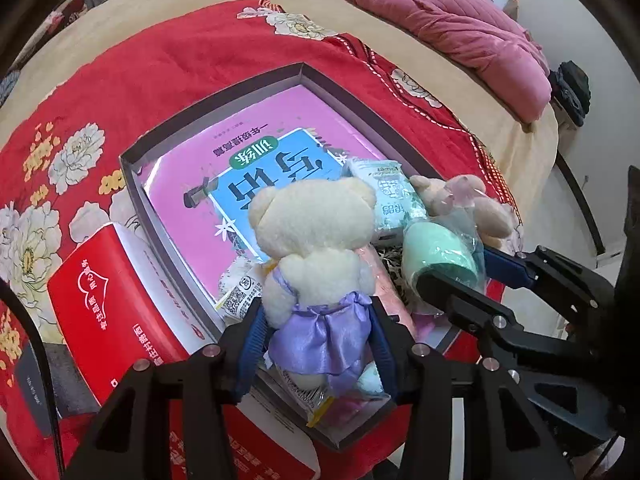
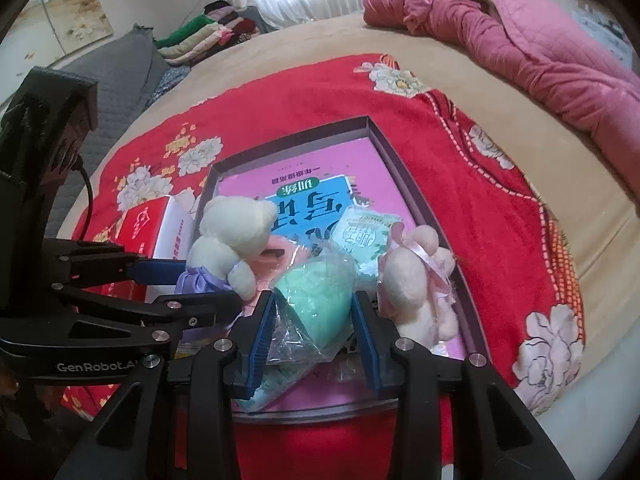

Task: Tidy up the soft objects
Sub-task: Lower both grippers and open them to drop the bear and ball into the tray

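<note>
A cream teddy bear (image 1: 316, 232) in a purple satin dress hangs upright over the near end of a shallow grey box (image 1: 300, 69), and my left gripper (image 1: 316, 314) is shut on its dress. My right gripper (image 2: 314, 302) is shut on a mint-green soft thing in a clear plastic bag (image 2: 316, 292), just to the right of the bear (image 2: 232, 236). The left wrist view shows the bagged green thing (image 1: 436, 252) too. A beige plush with pink ribbon (image 2: 416, 284) lies at the box's right wall. A mint tissue pack (image 2: 360, 236) rests inside.
A pink book (image 1: 192, 216) covers the box's floor, with small packets at its near end. A red tissue box (image 1: 104, 292) stands left of the box. All lie on a red floral blanket (image 2: 480, 200) on a bed. A pink quilt (image 2: 540, 52) is bunched far right.
</note>
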`<action>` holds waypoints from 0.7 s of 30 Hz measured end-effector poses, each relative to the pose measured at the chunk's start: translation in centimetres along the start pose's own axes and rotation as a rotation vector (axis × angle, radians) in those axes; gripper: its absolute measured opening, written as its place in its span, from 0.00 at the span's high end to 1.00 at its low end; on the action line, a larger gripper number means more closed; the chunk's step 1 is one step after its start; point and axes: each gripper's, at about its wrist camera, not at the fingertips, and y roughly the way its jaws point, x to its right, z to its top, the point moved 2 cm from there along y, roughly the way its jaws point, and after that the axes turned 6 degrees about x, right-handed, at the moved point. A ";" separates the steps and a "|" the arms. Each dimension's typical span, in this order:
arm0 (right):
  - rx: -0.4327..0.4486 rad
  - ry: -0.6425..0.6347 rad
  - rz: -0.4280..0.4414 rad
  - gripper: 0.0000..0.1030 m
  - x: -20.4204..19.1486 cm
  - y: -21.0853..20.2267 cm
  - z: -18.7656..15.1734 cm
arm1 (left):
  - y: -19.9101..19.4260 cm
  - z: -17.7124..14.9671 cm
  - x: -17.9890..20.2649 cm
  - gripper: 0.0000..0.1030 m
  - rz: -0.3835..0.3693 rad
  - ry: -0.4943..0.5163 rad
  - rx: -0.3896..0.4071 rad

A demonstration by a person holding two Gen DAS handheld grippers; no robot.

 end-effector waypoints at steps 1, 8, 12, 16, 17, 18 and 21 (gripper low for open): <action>-0.002 0.001 0.004 0.58 0.0 0.1 0.1 | 0.0 0.0 -0.1 0.51 -0.001 -0.001 0.003; 0.016 0.000 0.026 0.43 -0.6 -0.7 0.0 | 0.0 0.1 -0.9 0.43 -0.016 -0.015 -0.004; 0.023 0.011 0.029 0.38 -0.6 -1.3 -0.3 | -0.1 0.0 -1.1 0.37 -0.004 -0.019 -0.005; 0.034 0.034 0.030 0.37 -0.2 -2.0 -0.7 | -0.4 -0.2 -1.1 0.33 -0.015 -0.026 -0.005; 0.036 0.036 0.028 0.37 -0.1 -2.1 -0.8 | -0.6 -0.2 -1.0 0.31 -0.012 -0.022 0.000; 0.037 0.038 0.025 0.37 -0.1 -2.2 -0.9 | -0.7 -0.2 -1.0 0.29 -0.003 -0.016 0.002; 0.039 0.040 0.011 0.37 0.0 -2.6 -1.2 | -1.3 -0.4 -0.8 0.28 0.008 -0.009 0.014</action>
